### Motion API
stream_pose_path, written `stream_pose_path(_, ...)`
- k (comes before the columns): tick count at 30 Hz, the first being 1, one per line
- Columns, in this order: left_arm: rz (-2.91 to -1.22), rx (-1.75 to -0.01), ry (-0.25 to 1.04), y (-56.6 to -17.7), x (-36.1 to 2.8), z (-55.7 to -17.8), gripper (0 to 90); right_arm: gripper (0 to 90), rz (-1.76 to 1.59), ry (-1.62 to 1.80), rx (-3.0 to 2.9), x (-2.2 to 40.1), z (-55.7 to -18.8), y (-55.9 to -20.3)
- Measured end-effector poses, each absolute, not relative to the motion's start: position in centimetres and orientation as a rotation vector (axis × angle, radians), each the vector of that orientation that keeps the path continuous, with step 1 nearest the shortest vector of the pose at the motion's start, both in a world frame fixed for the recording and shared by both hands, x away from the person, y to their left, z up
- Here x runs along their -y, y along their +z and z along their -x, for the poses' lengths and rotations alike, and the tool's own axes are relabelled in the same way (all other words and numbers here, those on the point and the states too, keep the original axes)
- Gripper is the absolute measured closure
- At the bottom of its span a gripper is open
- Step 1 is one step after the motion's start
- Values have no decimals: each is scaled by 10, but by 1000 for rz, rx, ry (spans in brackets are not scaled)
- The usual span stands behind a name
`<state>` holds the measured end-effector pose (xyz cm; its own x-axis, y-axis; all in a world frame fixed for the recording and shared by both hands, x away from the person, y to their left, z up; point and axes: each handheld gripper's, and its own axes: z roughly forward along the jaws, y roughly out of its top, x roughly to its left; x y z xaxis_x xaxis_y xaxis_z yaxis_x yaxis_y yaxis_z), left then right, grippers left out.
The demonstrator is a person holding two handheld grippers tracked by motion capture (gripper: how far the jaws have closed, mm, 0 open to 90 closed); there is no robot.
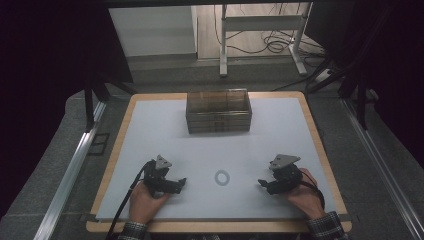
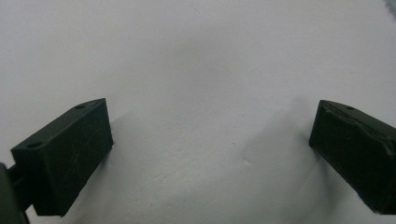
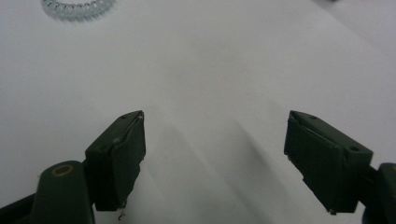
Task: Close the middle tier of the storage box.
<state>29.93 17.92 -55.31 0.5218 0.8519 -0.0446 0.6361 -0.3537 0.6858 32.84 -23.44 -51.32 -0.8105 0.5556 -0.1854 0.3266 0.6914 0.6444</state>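
Two hand-held grippers low over a white table top (image 1: 150,130), with a coiled, clear spiral ring (image 1: 222,177) between them as the landmark. Ring flat on the white surface, roughly midway between the two tools, touched by neither.

Left gripper (image 1: 181,183) just to the left of the ring, pointing toward it, held in the left hand (image 1: 145,200) near the table's near edge. Jaws standing wide apart in the left gripper view (image 2: 212,133), bare white surface between them, nothing clasped.

Right gripper (image 1: 261,184) to the right of the ring, a little farther from it than the left one, also aimed inward, held in the right hand (image 1: 305,195). Jaws spread in the right gripper view (image 3: 215,140), nothing between them but white surface; the ring (image 3: 78,8) seen at the upper left edge there, well ahead of the tips and off to one side.

Beyond the ring, toward the far edge of the table, a smoky transparent compartment box (image 1: 218,111), well apart from ring and grippers alike. Plaid sleeve cuffs (image 1: 327,226) at the near edge, behind both hands.
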Motion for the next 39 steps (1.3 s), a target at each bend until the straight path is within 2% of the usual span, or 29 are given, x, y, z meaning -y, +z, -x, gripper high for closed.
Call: stream_pose_path(39, -2107, -1206, 424, -553, -179, -299, 0, 234, -548, 684, -2486, 201, -343, -504)
